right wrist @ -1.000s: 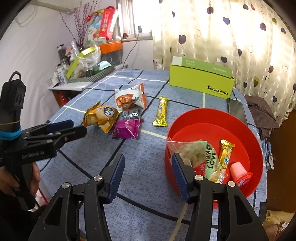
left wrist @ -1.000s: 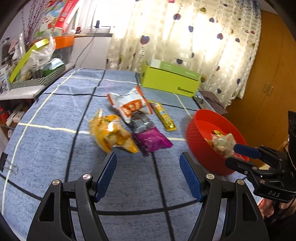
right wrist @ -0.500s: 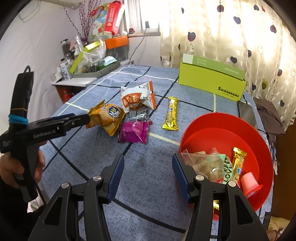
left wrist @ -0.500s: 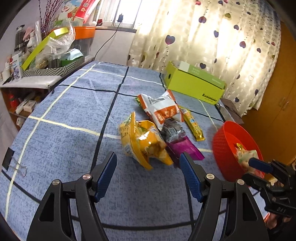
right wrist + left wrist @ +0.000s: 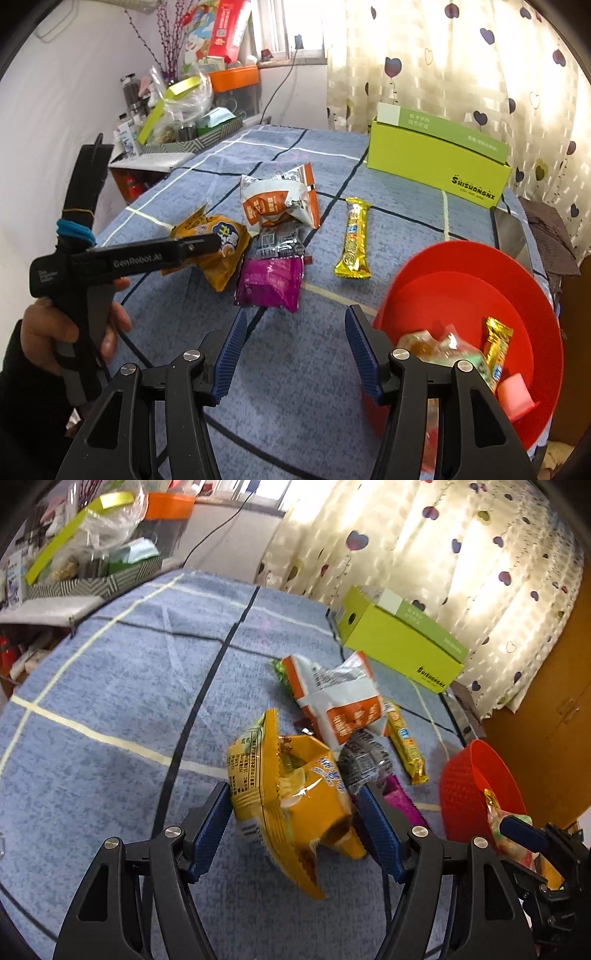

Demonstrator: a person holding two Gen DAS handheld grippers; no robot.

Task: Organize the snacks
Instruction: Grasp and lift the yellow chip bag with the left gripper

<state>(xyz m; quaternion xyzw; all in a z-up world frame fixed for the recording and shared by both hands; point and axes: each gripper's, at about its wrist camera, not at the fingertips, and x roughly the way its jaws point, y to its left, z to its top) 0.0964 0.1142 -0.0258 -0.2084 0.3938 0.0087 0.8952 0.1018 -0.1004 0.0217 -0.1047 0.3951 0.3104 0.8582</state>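
My left gripper [image 5: 293, 827] had its blue pads spread on either side of the yellow snack bag [image 5: 291, 801], which lay crumpled on the blue checked tablecloth [image 5: 110, 686]; the left pad sat against the bag's edge, while I could not tell whether the right pad touched it. From the right wrist view the same left gripper [image 5: 207, 242] reached in from the side over that yellow bag [image 5: 218, 251]. My right gripper [image 5: 291, 350] hung with its fingers wide apart and nothing between them, above bare cloth just beside the red bowl [image 5: 476, 280]. Just past the yellow bag lay the white-and-orange packet [image 5: 279, 201], a small dark packet [image 5: 279, 242] and the purple packet [image 5: 271, 282], the three crowded close together, the dark one overlapping the purple one's top edge. The long gold bar [image 5: 354, 236] lay apart from them, nearer the bowl. In the bowl I saw a clear-wrapped snack [image 5: 439, 345], a small gold bar [image 5: 496, 343] and a pink jelly cup [image 5: 515, 393]. A lime-green box [image 5: 439, 162] stood at the far side of the table.
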